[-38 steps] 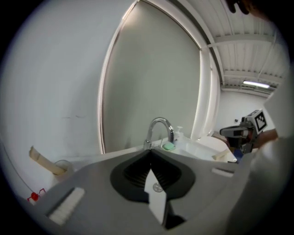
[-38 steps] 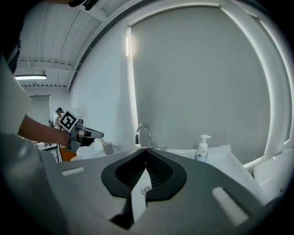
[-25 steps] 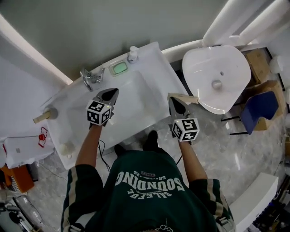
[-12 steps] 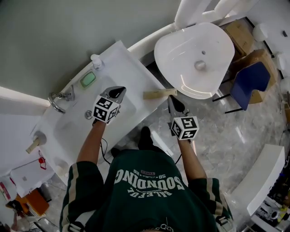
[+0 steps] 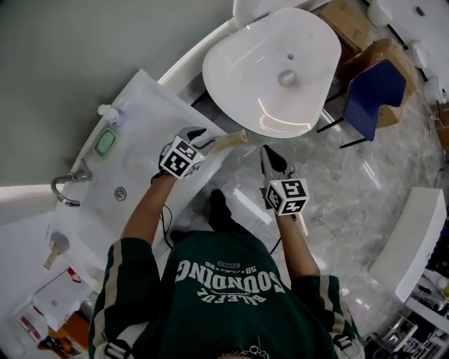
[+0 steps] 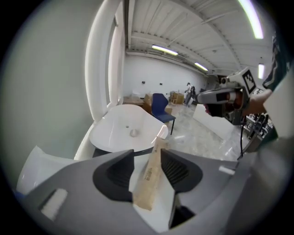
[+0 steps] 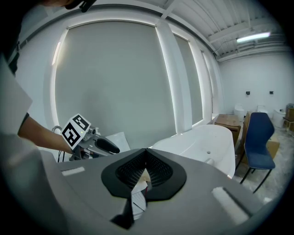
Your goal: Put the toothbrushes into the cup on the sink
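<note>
A tan toothbrush box (image 5: pixel 228 140) sits at the right corner of the white sink counter (image 5: pixel 140 119). My left gripper (image 5: pixel 205 139) has just been opening and stands open around the box (image 6: pixel 149 172). The box leans on one pad, with a slim gap at the other. My right gripper (image 5: pixel 266 151) hangs over the floor just right of the box, apart from it. Its jaws (image 7: pixel 146 151) meet at the tips. A tan and white scrap shows low between them; I cannot tell what it is. The cup (image 5: pixel 58 243), with one toothbrush in it, stands at the counter's far left end.
A faucet (image 5: pixel 66 193), a green soap dish (image 5: pixel 105 142) and a small bottle (image 5: pixel 109 112) line the counter's back. A big white tub (image 5: pixel 270 66) stands right of the counter, with a blue chair (image 5: pixel 372 87) and cardboard boxes (image 5: pixel 351 17) beyond it.
The box was at my right gripper's tips; now it sits between the left jaws, and the right gripper is clear of it. Both hands moved right along the counter, away from the cup.
</note>
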Demonstrator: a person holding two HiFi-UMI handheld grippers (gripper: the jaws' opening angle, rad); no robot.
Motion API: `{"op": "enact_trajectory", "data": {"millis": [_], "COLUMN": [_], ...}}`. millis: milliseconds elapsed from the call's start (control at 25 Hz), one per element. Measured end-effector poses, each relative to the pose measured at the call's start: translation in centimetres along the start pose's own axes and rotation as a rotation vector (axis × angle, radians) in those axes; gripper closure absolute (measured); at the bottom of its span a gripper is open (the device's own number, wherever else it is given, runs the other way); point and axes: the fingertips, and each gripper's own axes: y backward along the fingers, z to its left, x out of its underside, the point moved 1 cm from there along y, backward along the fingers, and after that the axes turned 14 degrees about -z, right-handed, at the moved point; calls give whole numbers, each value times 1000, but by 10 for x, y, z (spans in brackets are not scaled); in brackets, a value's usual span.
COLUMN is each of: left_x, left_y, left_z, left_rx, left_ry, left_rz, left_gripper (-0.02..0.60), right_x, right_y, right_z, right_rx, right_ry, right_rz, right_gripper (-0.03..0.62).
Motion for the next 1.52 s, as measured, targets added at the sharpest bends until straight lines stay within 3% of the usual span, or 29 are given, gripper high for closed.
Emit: {"op": "enact_trajectory", "data": {"millis": [120,240,680,760,1000,1520], "left_x": [0,9,43,48,34,-7], "left_y": [-30,-57,-125,-130,-124,-70], "left_z": [-21,-36,-58,-59,-68,-50], "left_rx": [74,133,208,210,196,61], "left_ry": [-38,-85,-255,-287,-310,-256], "left_rz": [84,169,401,427,382,221], "left_gripper": [290,236,238,273,449,449], "right_x": [4,5,9,10,11,4], "right_y": [7,11,28,31,42,20], "right_z": [-15,-29,-60,-63,-65,-17], "right_rx": [25,49,100,110,118,-6], "right_ry": [-10,-21,-41,-45,-54,-36], "right_rz": [10,15,29,27,27,11], "right_gripper": [589,589,589,589,589,589]}}
